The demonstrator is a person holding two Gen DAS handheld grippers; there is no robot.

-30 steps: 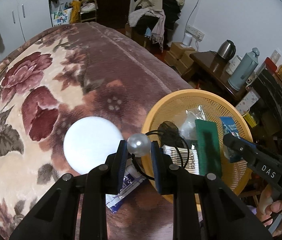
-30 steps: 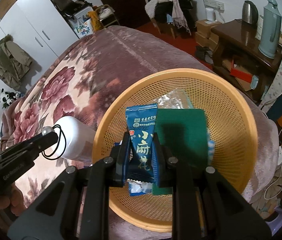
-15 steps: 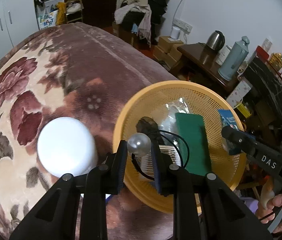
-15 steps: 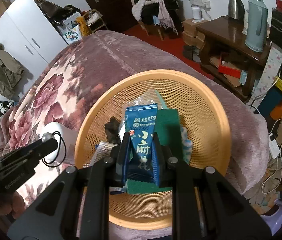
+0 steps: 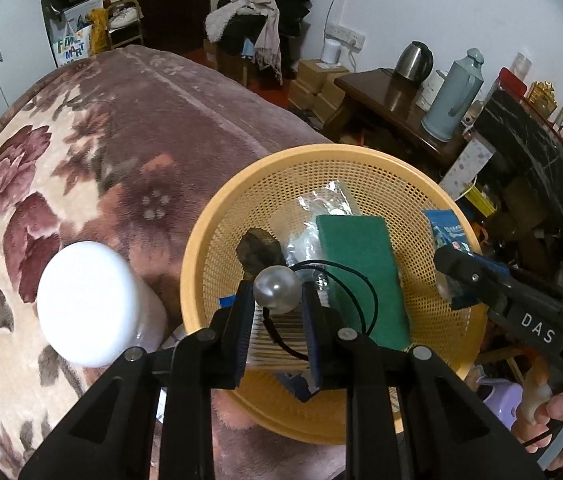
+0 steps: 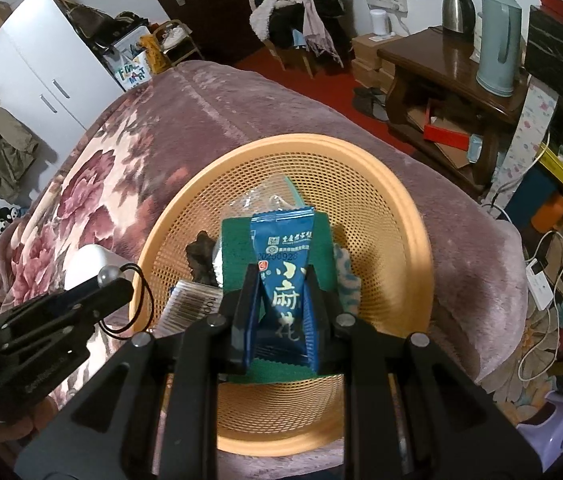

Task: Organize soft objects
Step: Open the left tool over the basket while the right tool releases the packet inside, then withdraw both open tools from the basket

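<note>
Left tool (image 5: pixel 277 296) grips pearl-bead black hair tie (image 5: pixel 276 289), right tool (image 6: pixel 281 304) blue sachet (image 6: pixel 284 276); both over part-filled orange mesh basket (image 6: pixel 381 184), unreleased.

Two black hand-held grippers, matte plastic. Left gripper (image 5: pixel 277 300): angular struts with triangular cut-outs, round silver screws at the joints, ribbed blue pads (image 5: pixel 244 332) inside the fingers. Right gripper (image 6: pixel 281 312): same black frame, same silver screws, same blue ribbed pads. White letters "DAS" printed along the right gripper's side. Thin black cable by the hand (image 5: pixel 561 416) at its grip
</note>
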